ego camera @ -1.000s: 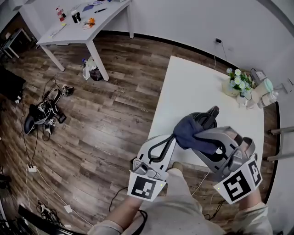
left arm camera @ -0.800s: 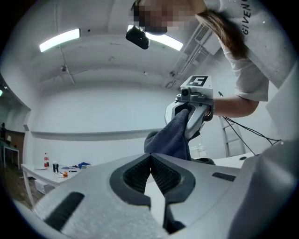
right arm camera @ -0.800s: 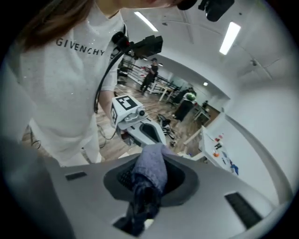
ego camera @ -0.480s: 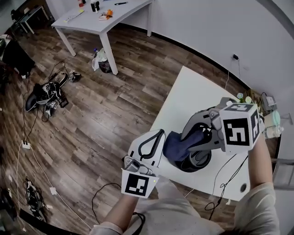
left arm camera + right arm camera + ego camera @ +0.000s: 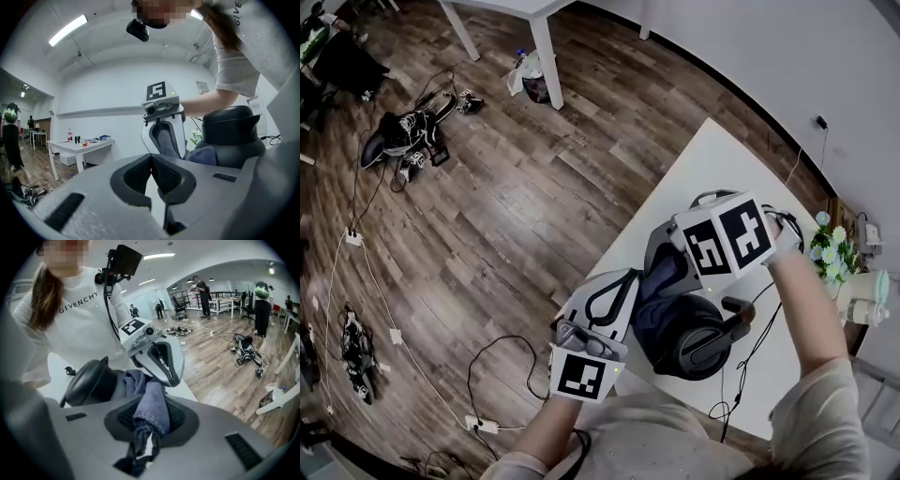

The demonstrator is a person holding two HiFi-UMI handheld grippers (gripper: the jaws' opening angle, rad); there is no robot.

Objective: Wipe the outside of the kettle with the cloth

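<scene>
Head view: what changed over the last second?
The right gripper, shut on the blue cloth, swung from the near side of the kettle over to its far side, dragging the cloth off the kettle's top onto its side. The left gripper stayed beside the kettle.

The kettle (image 5: pixel 698 342) is black and the cloth (image 5: pixel 654 305) dusky blue. The left gripper (image 5: pixel 151 161) and right gripper (image 5: pixel 150 411) are pale grey, with black-and-white square-patterned cubes. The surface (image 5: pixel 703 169) is white, the floor (image 5: pixel 506 206) brown wood-grain.
</scene>
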